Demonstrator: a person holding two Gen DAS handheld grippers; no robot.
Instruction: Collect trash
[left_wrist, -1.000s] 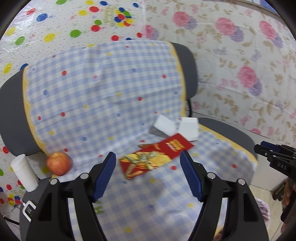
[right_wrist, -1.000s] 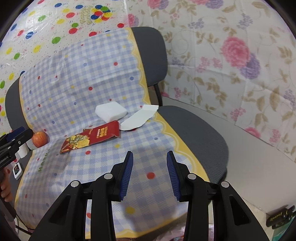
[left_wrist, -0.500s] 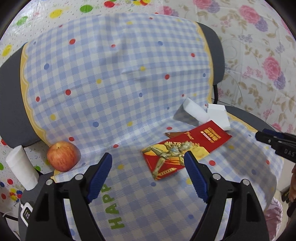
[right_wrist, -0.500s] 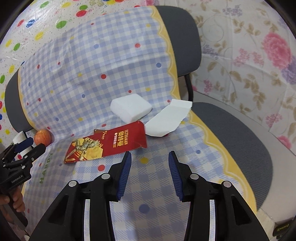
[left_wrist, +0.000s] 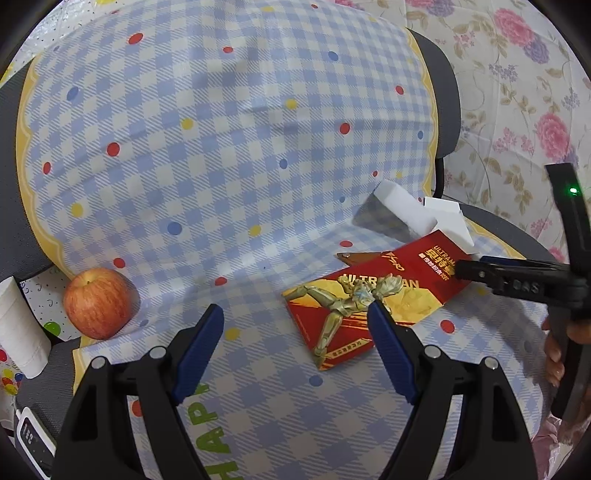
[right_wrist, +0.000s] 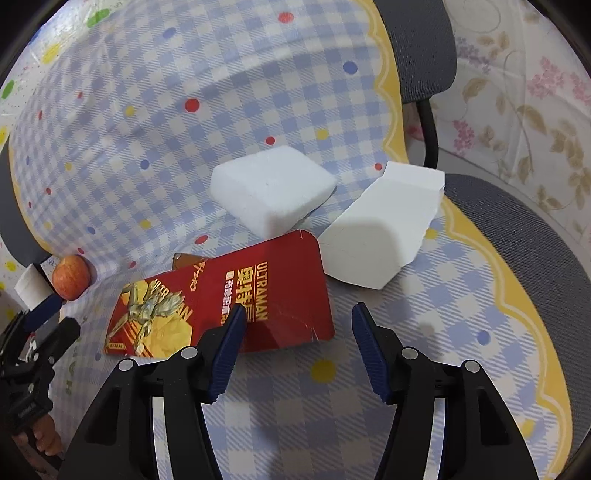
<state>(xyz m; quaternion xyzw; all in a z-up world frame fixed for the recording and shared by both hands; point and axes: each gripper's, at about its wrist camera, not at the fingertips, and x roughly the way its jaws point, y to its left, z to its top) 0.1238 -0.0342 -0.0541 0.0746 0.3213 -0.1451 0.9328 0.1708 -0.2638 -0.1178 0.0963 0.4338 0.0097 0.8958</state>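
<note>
A flat red card packet (left_wrist: 373, 295) printed "ULTRAMAN" lies on the chair's checked blue cloth (left_wrist: 221, 155); it also shows in the right wrist view (right_wrist: 229, 299). A white foam block (right_wrist: 273, 188) and a white foam slab (right_wrist: 376, 232) lie just beyond it. My left gripper (left_wrist: 295, 317) is open and empty, its right finger at the packet's near edge. My right gripper (right_wrist: 297, 317) is open and empty, hovering over the packet's right end, and shows from the side in the left wrist view (left_wrist: 517, 277).
A red apple (left_wrist: 98, 302) sits at the cloth's left edge, with a white paper roll (left_wrist: 20, 332) and a small white device (left_wrist: 33, 439) beside it. The grey chair seat (right_wrist: 535, 251) shows bare at the right. Floral wall covering (left_wrist: 517, 92) stands behind.
Both grippers have moved in closer to the seat and the red packet. The right gripper's jaws have spread wider. Nothing has been picked up.
</note>
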